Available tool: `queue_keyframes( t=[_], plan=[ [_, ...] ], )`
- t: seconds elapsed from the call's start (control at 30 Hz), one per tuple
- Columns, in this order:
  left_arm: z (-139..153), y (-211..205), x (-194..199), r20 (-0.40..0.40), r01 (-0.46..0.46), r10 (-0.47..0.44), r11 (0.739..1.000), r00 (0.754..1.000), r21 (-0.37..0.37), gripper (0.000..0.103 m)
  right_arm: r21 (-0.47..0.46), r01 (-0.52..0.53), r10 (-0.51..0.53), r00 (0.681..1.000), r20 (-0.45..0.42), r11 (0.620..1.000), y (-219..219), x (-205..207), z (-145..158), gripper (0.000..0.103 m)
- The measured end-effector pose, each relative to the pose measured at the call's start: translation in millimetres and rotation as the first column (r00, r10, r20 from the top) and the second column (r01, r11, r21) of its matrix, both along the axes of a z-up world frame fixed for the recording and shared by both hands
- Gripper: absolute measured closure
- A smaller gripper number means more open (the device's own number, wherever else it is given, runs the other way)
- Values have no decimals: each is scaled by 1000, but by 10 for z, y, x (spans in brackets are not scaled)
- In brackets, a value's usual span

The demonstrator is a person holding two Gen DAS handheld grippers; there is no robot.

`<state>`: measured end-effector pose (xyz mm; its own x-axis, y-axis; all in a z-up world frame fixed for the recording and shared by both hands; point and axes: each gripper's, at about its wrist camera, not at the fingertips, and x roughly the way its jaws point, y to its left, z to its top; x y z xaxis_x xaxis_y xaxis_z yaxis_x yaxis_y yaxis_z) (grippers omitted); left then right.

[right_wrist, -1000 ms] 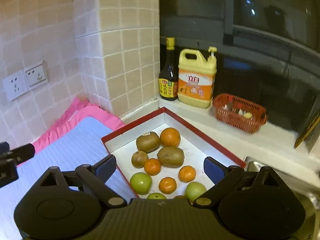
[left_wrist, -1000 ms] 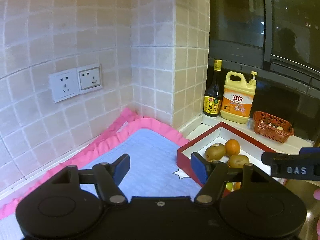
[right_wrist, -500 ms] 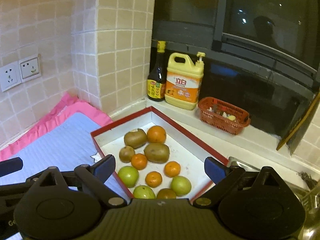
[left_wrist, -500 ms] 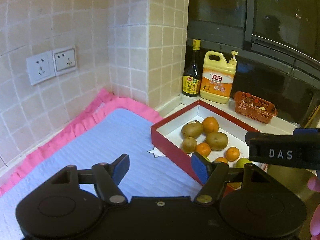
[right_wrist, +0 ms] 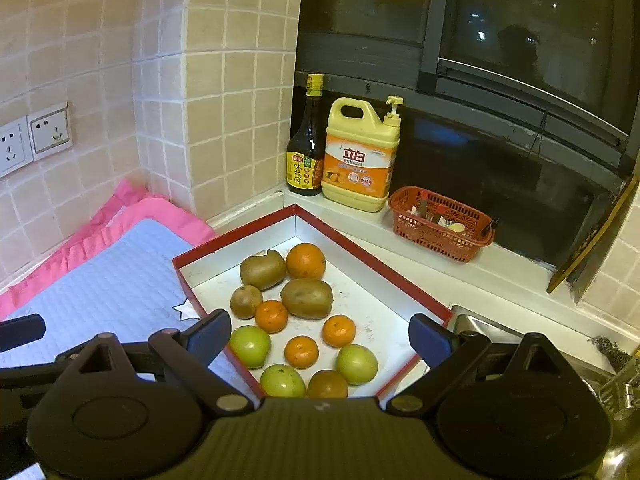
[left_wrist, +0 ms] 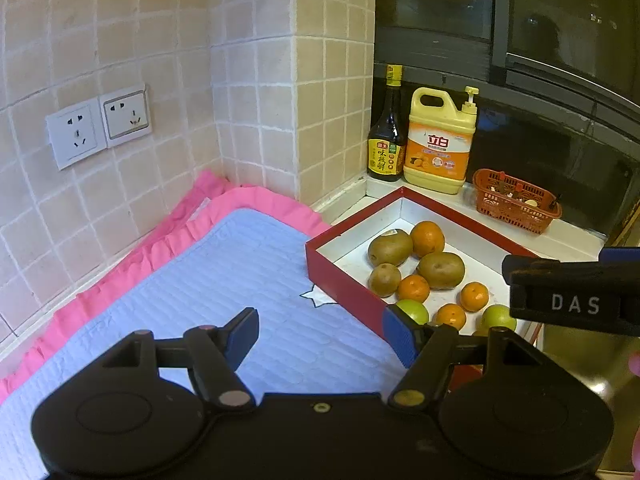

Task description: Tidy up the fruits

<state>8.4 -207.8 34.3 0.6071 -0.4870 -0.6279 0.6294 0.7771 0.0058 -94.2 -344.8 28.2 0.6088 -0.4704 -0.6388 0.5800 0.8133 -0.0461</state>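
A red-rimmed white tray [right_wrist: 376, 276] holds several fruits: brown kiwis [right_wrist: 306, 298], oranges [right_wrist: 306, 260] and green fruits [right_wrist: 250, 346]. The tray also shows in the left wrist view [left_wrist: 340, 280] with a kiwi [left_wrist: 440, 269] and an orange [left_wrist: 427, 238]. My right gripper [right_wrist: 320, 336] is open and empty, above the tray's near end. My left gripper [left_wrist: 320, 336] is open and empty, above the blue mat [left_wrist: 224, 280] left of the tray. The right gripper's body [left_wrist: 572, 296] shows at the right of the left wrist view.
A dark sauce bottle [right_wrist: 306, 148], a yellow detergent jug [right_wrist: 360, 160] and an orange basket [right_wrist: 440, 224] stand on the window ledge behind the tray. A tiled wall with sockets [left_wrist: 100, 128] is at left. A metal sink [right_wrist: 480, 328] lies right of the tray.
Both grippers have pulled back and risen, so the tray and its fruits show more fully in both views. Both stay open and empty.
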Motion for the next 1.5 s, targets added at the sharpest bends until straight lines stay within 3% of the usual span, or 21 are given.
queue_keyframes(
  t=[1.5],
  plan=[
    [-76,78,34,-58,-34,34,999,998,-5,22,22,-58,58,998,-6,998,83,121,-35,6]
  ],
)
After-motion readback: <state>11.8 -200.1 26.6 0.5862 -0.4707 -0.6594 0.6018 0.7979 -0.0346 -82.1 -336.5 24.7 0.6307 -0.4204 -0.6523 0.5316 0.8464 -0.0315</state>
